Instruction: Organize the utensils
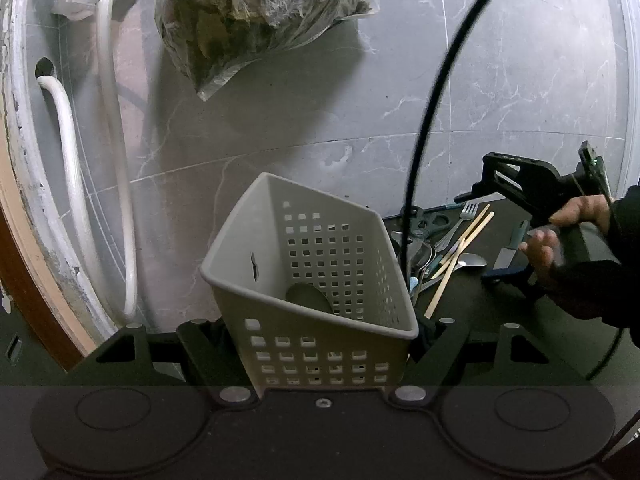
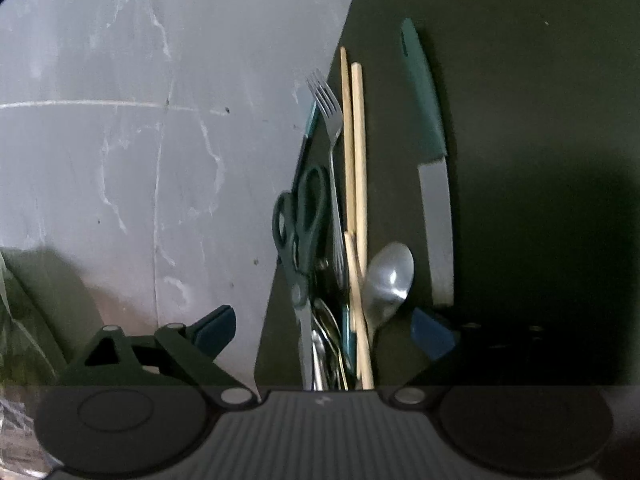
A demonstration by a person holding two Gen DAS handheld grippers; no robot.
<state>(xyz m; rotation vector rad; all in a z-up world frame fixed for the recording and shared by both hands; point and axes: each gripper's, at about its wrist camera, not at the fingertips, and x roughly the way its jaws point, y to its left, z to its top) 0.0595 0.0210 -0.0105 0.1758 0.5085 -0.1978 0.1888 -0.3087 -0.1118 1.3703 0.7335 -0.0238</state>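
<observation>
The utensils point(image 2: 344, 264) lay in a loose pile on a dark mat point(image 2: 520, 160), low in the centre of the right wrist view, with a grey marble-patterned floor point(image 2: 120, 140) filling the left of that frame. In the pile, dark-handled scissors point(image 2: 302, 216) sat at the left, a metal fork point(image 2: 332, 140) pointed its tines toward the top of the frame, and pale wooden chopsticks point(image 2: 358, 168) ran just beside the fork on its right. A metal spoon point(image 2: 390, 276) rested bowl-up against the lower ends of the chopsticks. A green-handled knife point(image 2: 434, 184) lay apart at the right of the pile.

The right gripper point(image 2: 326, 334) hung over the pile with its jaws spread wide, one blue pad low at the left over the floor and the other low at the right beside the knife's blade; the pads pressed on nothing.

In the left wrist view, the left gripper point(image 1: 320, 344) was clenched on a grey perforated basket point(image 1: 320, 264), which sat tilted in the lower centre of the frame, its open mouth facing up. The same pile showed at the right middle, just behind the basket. A hand point(image 1: 560, 236) in a dark sleeve held the right gripper at the right edge. A white hose point(image 1: 116, 160) ran down the left side, and a crumpled plastic bag point(image 1: 260, 12) lay at the top centre.
</observation>
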